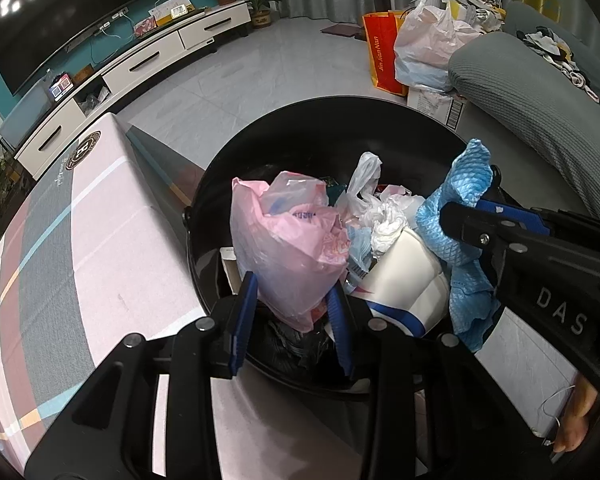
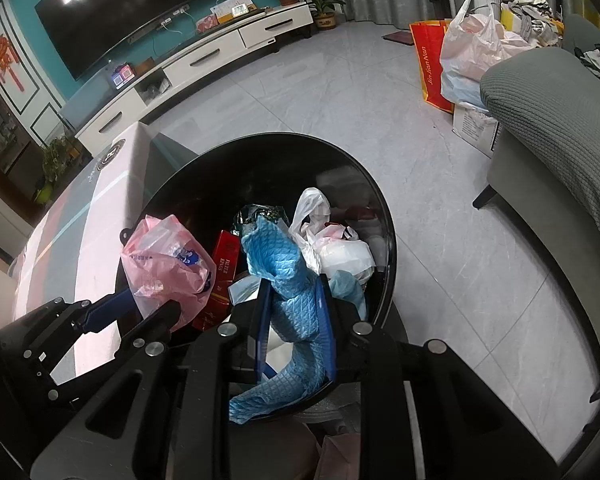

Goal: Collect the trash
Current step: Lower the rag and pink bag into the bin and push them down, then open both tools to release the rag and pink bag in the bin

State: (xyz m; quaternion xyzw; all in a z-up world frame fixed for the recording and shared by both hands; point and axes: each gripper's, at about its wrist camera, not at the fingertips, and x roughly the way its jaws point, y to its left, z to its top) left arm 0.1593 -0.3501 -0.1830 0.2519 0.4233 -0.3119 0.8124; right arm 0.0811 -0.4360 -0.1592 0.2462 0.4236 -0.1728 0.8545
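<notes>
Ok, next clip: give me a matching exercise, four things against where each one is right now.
Things:
1. pink plastic bag
2. blue cloth
3. red carton
4. orange shopping bag

Places:
A. on the floor by the grey sofa
B. between the left tool's fingers
C. lying inside the black bin
D. between the right tool's fingers

Pairs: 1-B, 2-D, 3-C, 4-A
</notes>
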